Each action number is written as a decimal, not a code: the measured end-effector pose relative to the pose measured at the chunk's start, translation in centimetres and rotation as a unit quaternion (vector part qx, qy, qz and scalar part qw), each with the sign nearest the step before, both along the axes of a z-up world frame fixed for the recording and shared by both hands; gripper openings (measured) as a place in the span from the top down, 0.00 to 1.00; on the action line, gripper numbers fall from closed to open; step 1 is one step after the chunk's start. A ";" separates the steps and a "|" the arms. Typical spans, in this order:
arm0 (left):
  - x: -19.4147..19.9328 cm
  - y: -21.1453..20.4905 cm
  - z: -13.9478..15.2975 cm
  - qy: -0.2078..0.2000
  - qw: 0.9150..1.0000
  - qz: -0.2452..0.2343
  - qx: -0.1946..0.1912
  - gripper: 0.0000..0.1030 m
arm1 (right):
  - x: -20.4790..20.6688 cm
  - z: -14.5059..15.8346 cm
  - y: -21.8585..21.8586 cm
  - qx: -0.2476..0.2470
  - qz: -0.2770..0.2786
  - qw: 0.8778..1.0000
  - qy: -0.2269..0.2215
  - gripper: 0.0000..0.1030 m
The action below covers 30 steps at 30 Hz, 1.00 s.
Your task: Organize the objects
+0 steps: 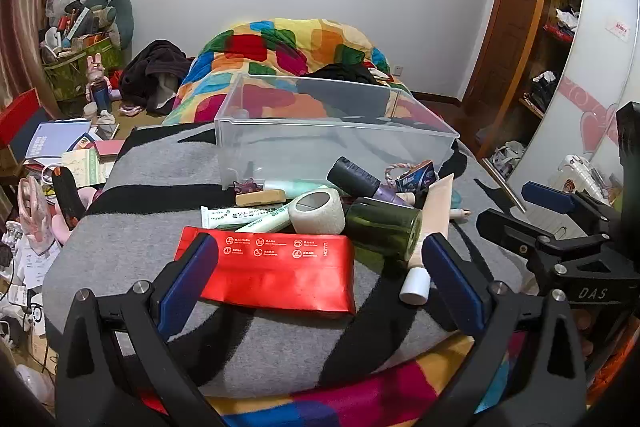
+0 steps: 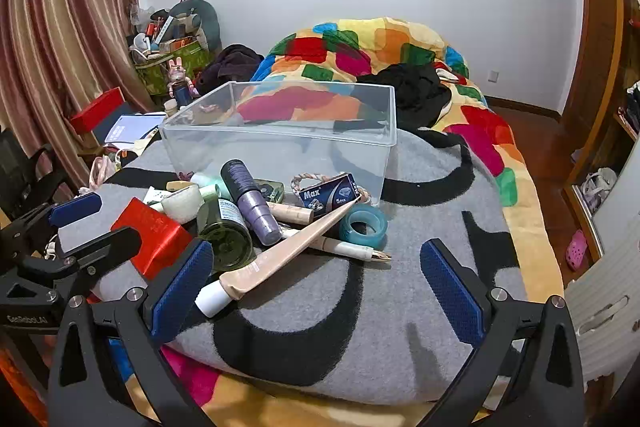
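Note:
A clear plastic bin stands empty on the grey and black blanket. In front of it lies a pile: a red packet, a green jar, a white tape roll, a purple bottle, a beige tube, a blue Max box, a teal tape roll and a pen. My left gripper hovers open over the red packet. My right gripper is open near the beige tube's cap, holding nothing.
A colourful quilt and dark clothes lie behind the bin. Books, boxes and bags crowd the floor on the left. A wardrobe stands on the right. The bed's edge drops off to the right.

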<state>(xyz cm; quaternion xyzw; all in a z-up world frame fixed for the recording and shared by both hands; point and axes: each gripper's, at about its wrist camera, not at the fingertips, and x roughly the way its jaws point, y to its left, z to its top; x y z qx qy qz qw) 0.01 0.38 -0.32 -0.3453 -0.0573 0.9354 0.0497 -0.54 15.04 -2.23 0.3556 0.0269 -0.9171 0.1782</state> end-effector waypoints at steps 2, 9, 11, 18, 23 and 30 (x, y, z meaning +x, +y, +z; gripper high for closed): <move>0.1 0.0 0.0 -0.001 1.000 0.000 0.001 0.00 | 0.1 0.1 -0.1 0.003 0.000 1.000 0.002 0.00; 0.2 -0.1 0.2 0.003 1.000 0.002 0.002 0.00 | 0.2 0.1 -0.3 0.009 0.001 1.000 0.004 0.00; 0.3 -0.1 0.2 0.003 1.000 0.002 0.002 0.00 | 0.3 0.0 -0.3 0.009 0.001 1.000 0.004 0.00; 0.3 -0.1 0.3 0.003 1.000 0.002 0.004 0.00 | 0.3 0.1 -0.3 0.008 -0.001 1.000 0.004 0.00; 0.4 0.0 0.3 0.004 1.000 0.002 0.000 0.00 | 0.4 0.1 -0.3 0.009 -0.001 1.000 0.004 0.00; 0.5 0.0 0.3 0.003 1.000 0.005 0.002 0.00 | 0.4 0.0 -0.2 0.011 -0.003 1.000 0.002 0.00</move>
